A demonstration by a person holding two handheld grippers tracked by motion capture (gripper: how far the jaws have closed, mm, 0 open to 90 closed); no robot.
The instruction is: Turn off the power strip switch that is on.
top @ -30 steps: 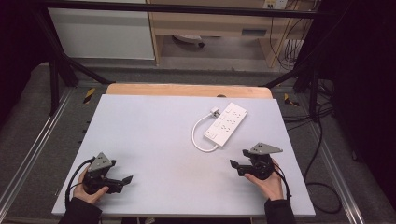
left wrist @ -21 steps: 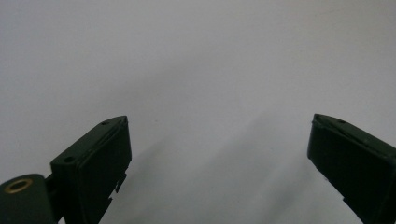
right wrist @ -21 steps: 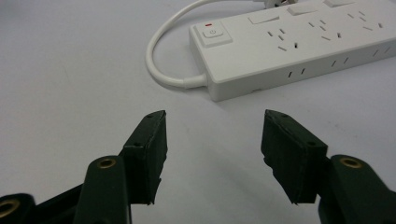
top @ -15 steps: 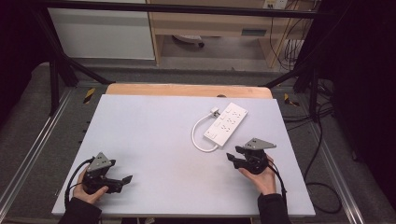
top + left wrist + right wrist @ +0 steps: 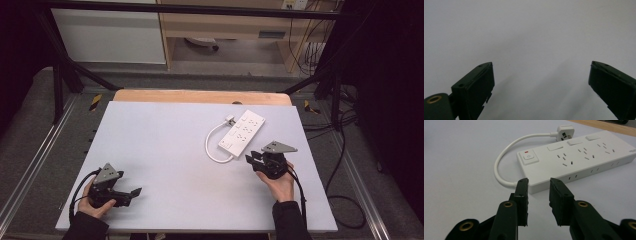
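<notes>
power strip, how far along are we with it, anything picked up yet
Nothing looks done: the power strip lies flat on the table, its cord looped beside it, plug loose. In hand: the right gripper points at the strip's near end, jaws slightly apart, holding nothing. The left gripper is wide open over bare table. Grasping remains.

Bright evenly lit table (image 5: 165,145), dark surroundings, soft shadows, slightly blurred close views

Smooth, slightly glossy white plastic forms the power strip (image 5: 579,157) and its cable (image 5: 504,162); the tabletop (image 5: 165,145) looks matt pale grey with a bare wood far edge; the right gripper (image 5: 538,185) is matt black
</notes>
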